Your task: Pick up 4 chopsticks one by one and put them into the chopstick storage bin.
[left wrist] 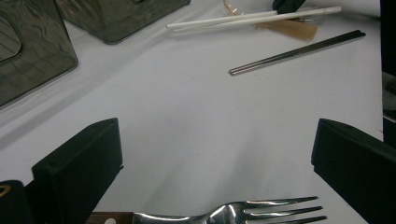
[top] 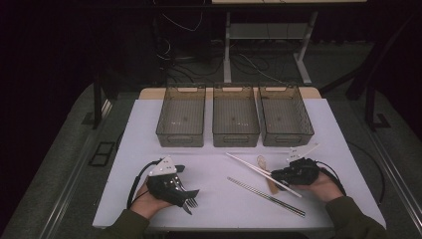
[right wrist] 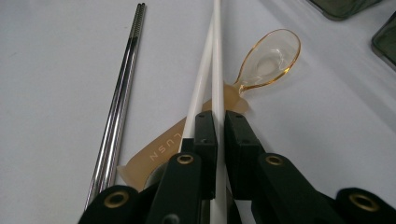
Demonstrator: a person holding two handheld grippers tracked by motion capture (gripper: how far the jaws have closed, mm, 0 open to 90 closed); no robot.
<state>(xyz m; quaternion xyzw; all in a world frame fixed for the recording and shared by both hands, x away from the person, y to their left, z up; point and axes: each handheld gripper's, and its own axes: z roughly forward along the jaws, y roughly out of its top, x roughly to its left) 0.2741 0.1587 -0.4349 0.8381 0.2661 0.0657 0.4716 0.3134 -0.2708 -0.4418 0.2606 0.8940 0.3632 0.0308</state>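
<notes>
While right gripper clamps white chopsticks over amber spoon, left gripper jaws apart, fork between them.

White chopsticks, a clear amber spoon, silver steel chopsticks, a brown-handled shiny fork, smoky-grey bins, black grippers, a white worktop.

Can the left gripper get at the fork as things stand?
Probably yes: the left gripper is open with the fork lying flat between its jaws on the bare table, nothing over it.
</notes>
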